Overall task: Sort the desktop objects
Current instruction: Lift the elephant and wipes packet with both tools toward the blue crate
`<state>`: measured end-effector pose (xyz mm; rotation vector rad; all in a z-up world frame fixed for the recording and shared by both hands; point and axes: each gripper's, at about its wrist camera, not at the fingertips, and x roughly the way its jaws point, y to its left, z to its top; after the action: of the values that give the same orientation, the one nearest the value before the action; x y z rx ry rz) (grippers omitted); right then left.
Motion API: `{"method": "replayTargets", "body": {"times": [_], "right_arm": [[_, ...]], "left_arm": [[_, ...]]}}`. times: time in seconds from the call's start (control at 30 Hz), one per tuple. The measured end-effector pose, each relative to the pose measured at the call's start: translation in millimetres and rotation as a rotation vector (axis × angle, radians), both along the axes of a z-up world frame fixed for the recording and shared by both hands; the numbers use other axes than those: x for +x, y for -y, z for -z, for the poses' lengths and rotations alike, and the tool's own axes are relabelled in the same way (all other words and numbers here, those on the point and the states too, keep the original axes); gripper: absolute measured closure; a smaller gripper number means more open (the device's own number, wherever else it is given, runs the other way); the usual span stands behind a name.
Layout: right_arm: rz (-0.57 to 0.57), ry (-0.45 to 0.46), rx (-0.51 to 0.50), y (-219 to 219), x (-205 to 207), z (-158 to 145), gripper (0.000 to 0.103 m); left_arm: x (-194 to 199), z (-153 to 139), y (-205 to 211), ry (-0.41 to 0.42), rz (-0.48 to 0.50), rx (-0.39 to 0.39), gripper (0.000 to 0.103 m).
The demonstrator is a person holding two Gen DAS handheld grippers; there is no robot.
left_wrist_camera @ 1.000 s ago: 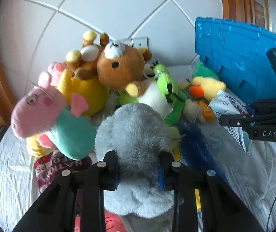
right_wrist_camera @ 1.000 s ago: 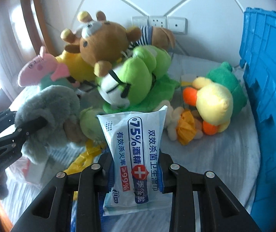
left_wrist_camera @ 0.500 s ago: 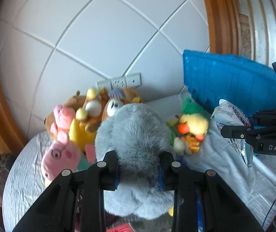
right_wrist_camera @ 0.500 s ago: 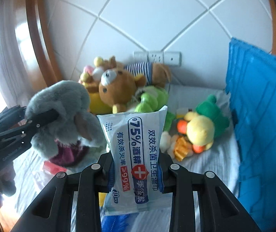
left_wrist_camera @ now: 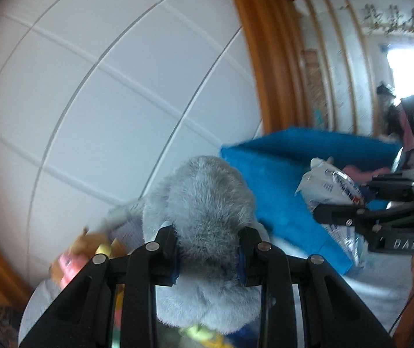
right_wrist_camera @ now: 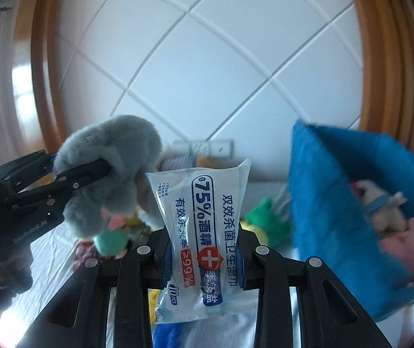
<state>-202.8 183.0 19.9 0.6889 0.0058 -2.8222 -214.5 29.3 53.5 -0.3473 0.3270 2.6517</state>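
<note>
Lifting together, both claws now carry their loads high above the pile. The left claw (left_wrist_camera: pixel 208 249) is clamped on a fluffy grey plush toy (left_wrist_camera: pixel 207 203), its pads sunk into the fur on either side. The right claw (right_wrist_camera: pixel 204 256) grips a flat white plastic pack of alcohol wet wipes with blue print and a red cross (right_wrist_camera: pixel 202 226), pinched upright by its lower half.

A second ago both claws sat low among the heap of soft toys on the pale sheet, with the brown bear, the pink pig and the green frog filling the views. Half a second ago the heap had already dropped lower in both pictures. Now the white panelled wall (left_wrist_camera: pixel 105 101) takes up most of each view, and only a blurred corner of the toys (left_wrist_camera: pixel 90 249) shows at the bottom left. Neither grip has changed width.

The rise has also brought the open top of the blue plastic crate (right_wrist_camera: pixel 352 191) into sight; earlier only its outer wall showed. Some soft things, pink and pale, already lie inside it (right_wrist_camera: pixel 386 208). Judging by this, both items are cleared for the crate, and the wipes hang nearer its rim.
</note>
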Motion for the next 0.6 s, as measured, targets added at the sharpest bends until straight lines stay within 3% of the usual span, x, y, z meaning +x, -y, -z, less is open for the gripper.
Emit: {"method": "replayTargets", "body": {"times": [0.33, 0.6], "right_arm": [[0.184, -0.096, 0.018, -109.6, 21.7, -56.5, 0.072], [0.346, -0.075, -0.004, -230.7, 1.6, -64.9, 0.072]], "left_arm": [[-12.5, -58.6, -152.0, -0.073, 0.21, 0.03, 0.074], [-40.0, -61.9, -284.8, -0.049, 0.282, 0.009, 0.073]]}}
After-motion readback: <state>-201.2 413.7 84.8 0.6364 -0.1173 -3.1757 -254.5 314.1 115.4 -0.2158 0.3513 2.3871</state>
